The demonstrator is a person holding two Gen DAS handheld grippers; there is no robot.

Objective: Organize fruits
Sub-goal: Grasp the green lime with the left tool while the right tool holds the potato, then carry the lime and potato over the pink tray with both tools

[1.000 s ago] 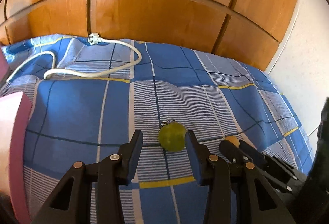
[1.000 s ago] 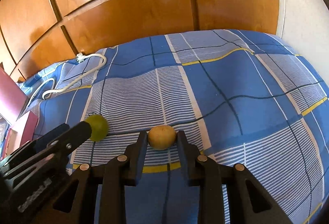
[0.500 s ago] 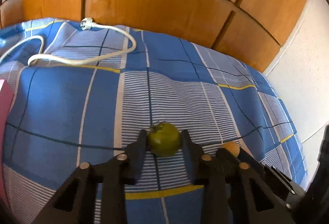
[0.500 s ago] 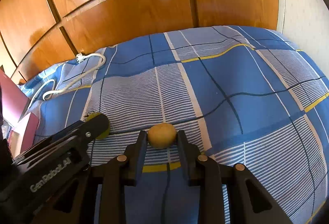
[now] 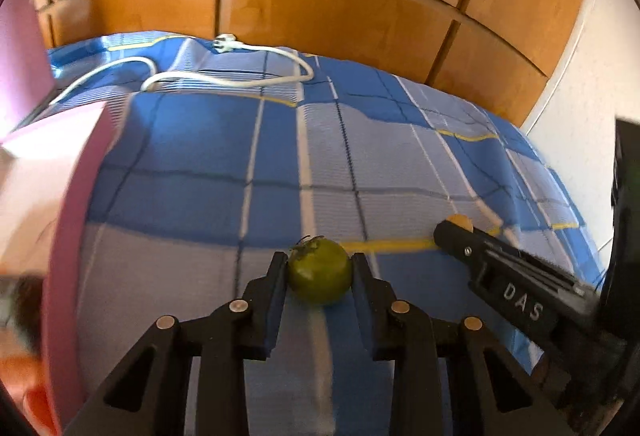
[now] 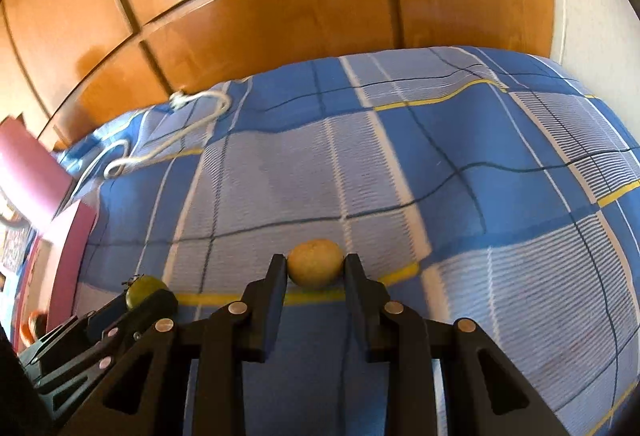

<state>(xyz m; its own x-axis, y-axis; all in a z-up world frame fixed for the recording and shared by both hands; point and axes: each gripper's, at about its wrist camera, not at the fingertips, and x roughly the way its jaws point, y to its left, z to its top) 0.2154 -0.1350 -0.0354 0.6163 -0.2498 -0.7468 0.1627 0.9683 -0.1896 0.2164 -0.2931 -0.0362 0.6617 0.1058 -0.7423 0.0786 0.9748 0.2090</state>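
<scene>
My left gripper (image 5: pixel 319 265) is shut on a green round fruit (image 5: pixel 318 271) with a dry stalk, held above the blue checked bedcover (image 5: pixel 360 140). My right gripper (image 6: pixel 316 265) is shut on a small yellow-brown fruit (image 6: pixel 316 262), also above the cover. The right gripper shows in the left wrist view (image 5: pixel 456 230) at the right, with the yellow fruit (image 5: pixel 460 221) peeking over it. The left gripper shows at the lower left of the right wrist view (image 6: pixel 150 298), with the green fruit (image 6: pixel 144 286) in it.
A pink box (image 5: pixel 64 220) stands close on the left, with something orange (image 5: pixel 36 396) low inside it. A white power cord (image 5: pixel 224 78) lies at the back of the bed. Wooden wardrobe doors (image 5: pixel 320 4) rise behind; a white wall (image 5: pixel 580 96) is at the right.
The left jaws closed on the green fruit. Both grippers have lifted with their fruits and swung left, so the pink box now looms larger.
</scene>
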